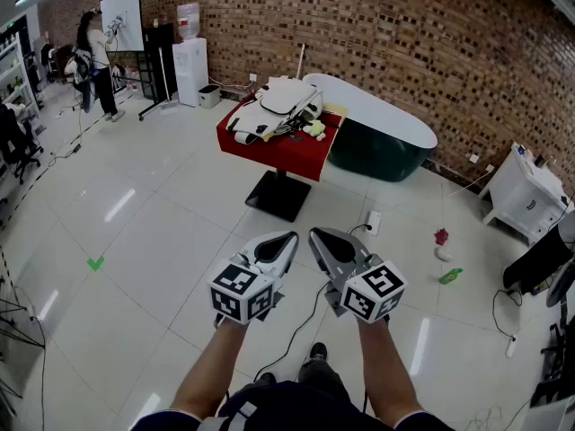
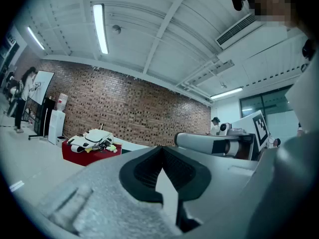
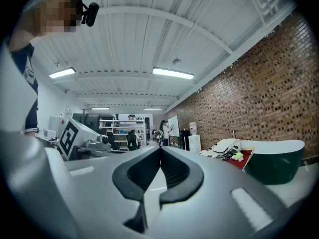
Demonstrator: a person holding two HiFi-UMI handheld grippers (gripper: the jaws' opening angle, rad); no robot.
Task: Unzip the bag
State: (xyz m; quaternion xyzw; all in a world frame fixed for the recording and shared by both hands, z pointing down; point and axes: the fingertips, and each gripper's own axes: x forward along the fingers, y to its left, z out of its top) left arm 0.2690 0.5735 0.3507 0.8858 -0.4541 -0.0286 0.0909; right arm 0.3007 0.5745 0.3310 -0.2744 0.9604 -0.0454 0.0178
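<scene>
A white bag (image 1: 278, 106) lies on a red-covered table (image 1: 292, 153) across the room, with a small yellow-green toy beside it. The same bag (image 2: 92, 139) shows far off in the left gripper view, and the bag (image 3: 225, 147) appears at the right in the right gripper view. Held out in front of the person over the floor, my left gripper (image 1: 290, 238) and right gripper (image 1: 315, 235) are both shut and hold nothing. Their tips point toward the table, well short of it. In the gripper views the left gripper (image 2: 160, 149) and right gripper (image 3: 160, 150) have their jaws pressed together.
A white and dark green bathtub (image 1: 382, 128) stands behind the table by the brick wall. A power strip (image 1: 372, 221) and cables lie on the floor near the table's black base. A green bottle (image 1: 450, 276) lies at right. A person (image 1: 97, 61) stands at a whiteboard far left.
</scene>
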